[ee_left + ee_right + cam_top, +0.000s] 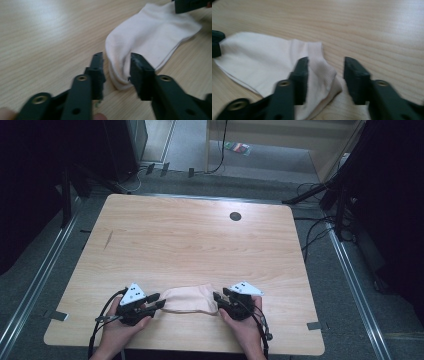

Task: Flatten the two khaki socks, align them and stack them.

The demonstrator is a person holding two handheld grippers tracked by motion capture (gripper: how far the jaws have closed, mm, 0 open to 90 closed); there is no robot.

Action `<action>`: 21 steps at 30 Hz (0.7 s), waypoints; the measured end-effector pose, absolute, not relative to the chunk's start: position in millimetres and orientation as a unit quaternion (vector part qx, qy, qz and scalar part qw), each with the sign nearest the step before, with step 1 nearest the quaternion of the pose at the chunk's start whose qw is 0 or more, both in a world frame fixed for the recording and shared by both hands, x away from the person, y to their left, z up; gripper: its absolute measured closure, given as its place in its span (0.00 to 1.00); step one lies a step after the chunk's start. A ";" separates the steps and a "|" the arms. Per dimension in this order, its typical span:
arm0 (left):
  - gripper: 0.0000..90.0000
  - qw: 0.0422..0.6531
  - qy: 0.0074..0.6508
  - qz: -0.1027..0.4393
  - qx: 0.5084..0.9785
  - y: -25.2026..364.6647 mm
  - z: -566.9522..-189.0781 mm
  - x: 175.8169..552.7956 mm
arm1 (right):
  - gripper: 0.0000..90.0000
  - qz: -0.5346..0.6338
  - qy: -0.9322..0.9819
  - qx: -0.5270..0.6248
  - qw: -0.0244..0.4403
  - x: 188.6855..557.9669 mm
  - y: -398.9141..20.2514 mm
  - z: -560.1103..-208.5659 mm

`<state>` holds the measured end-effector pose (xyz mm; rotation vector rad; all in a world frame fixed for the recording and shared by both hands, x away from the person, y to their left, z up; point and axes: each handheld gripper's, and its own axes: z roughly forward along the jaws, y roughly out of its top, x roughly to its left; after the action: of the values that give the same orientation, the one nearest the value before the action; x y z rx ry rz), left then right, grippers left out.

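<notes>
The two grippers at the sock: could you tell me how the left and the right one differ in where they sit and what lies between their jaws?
The left gripper is at the sock's rounded end, the right gripper at its ribbed opening. The left gripper's jaws straddle the sock's tip; the right gripper's jaws have the ribbed edge beside one jaw and mostly bare table between them. Both are open and held low over the table.

The high view looks forward and down over the whole wooden table (190,235). Each gripper view sits low, close to the tabletop, facing inward along its jaws; all three share the pale sock (190,299).
</notes>
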<state>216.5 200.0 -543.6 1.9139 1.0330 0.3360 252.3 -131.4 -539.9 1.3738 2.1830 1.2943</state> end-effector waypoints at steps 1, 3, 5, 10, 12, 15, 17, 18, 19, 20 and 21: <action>0.54 0.461 0.423 0.135 0.769 201.8 -542.2 216.8 | 0.43 0.447 0.748 0.474 0.128 252.7 -132.9 -538.6; 0.41 0.468 0.432 0.127 0.760 205.8 -540.5 218.0 | 0.35 0.446 0.743 0.480 0.135 253.0 -136.7 -535.8; 0.30 0.472 0.444 0.129 0.751 209.6 -538.9 218.9 | 0.29 0.444 0.741 0.483 0.143 253.6 -139.2 -533.9; 0.15 0.484 0.463 0.147 0.728 220.9 -534.2 220.6 | 0.20 0.450 0.739 0.481 0.145 254.1 -141.6 -529.7; 0.14 0.489 0.467 0.149 0.722 224.8 -533.1 221.1 | 0.17 0.453 0.736 0.481 0.146 254.4 -142.5 -528.9; 0.09 0.489 0.470 0.157 0.718 231.3 -532.0 222.2 | 0.16 0.452 0.737 0.478 0.150 254.7 -143.5 -528.7; 0.06 0.489 0.470 0.157 0.718 234.4 -532.3 223.1 | 0.16 0.450 0.735 0.485 0.146 255.4 -144.6 -528.7; 0.06 0.489 0.471 0.155 0.718 235.8 -532.6 223.6 | 0.16 0.455 0.732 0.488 0.141 256.3 -145.9 -528.8; 0.06 0.488 0.472 0.156 0.717 237.7 -532.6 224.3 | 0.16 0.456 0.730 0.490 0.138 256.6 -146.8 -528.9; 0.06 0.488 0.475 0.159 0.715 238.8 -532.7 224.4 | 0.16 0.456 0.728 0.493 0.138 256.8 -147.6 -528.6; 0.06 0.487 0.474 0.160 0.716 240.6 -532.7 225.0 | 0.16 0.456 0.727 0.493 0.139 257.0 -148.5 -528.5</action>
<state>225.0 240.6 -532.7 1.7410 1.1531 0.3900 257.0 -148.5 -528.5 1.4249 2.1025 1.3190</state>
